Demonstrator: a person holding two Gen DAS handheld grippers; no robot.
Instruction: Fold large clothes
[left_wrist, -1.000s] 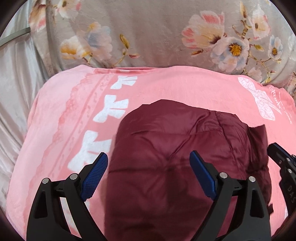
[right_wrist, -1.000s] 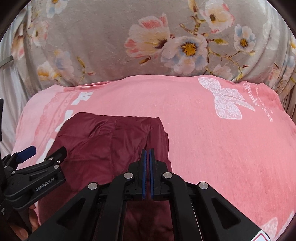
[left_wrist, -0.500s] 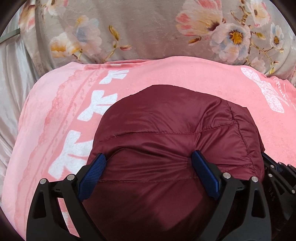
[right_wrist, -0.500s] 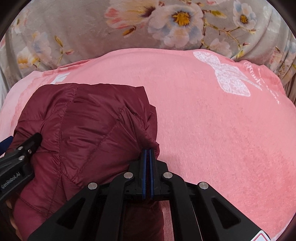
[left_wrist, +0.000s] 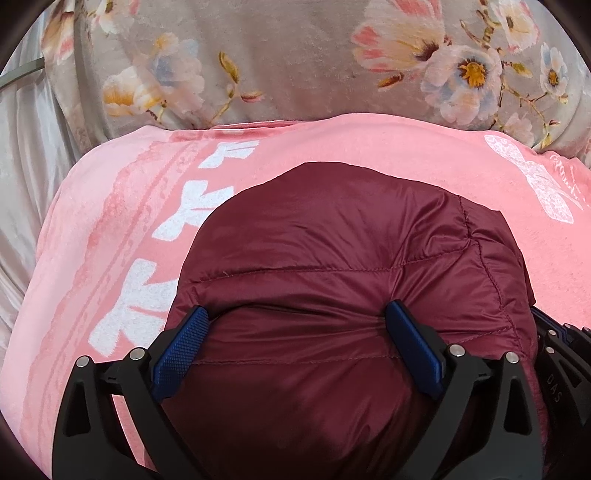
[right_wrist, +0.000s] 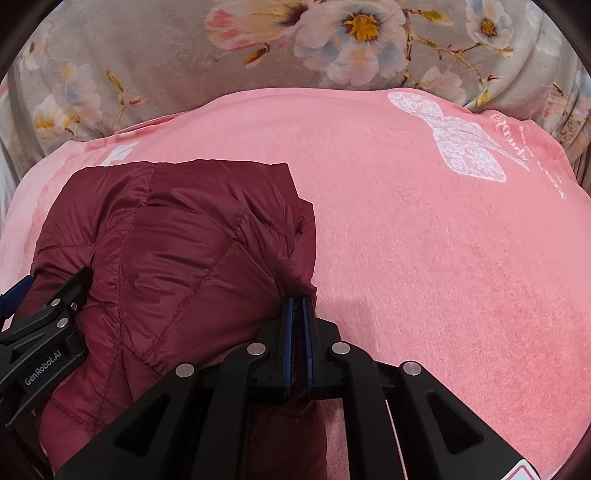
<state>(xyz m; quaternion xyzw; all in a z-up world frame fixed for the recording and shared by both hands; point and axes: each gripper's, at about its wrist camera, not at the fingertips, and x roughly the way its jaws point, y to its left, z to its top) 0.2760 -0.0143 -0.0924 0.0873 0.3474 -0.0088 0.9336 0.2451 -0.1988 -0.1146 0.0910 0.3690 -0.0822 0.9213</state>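
Note:
A maroon quilted puffer jacket lies folded into a thick bundle on a pink blanket. My left gripper is open, with its blue pads spread wide and pressed against the near side of the bundle. In the right wrist view the jacket sits at the left. My right gripper is shut on a pinch of the jacket's right edge. The left gripper's body shows at the lower left of that view.
The pink blanket has white bow prints and covers the work surface. A grey floral fabric rises behind it. Pale satin cloth lies at the far left.
The jacket's near part has been lifted and folded forward into a puffier bundle. Both grippers moved forward with it; the left pads now press into the bundle, the right stays shut on the edge.

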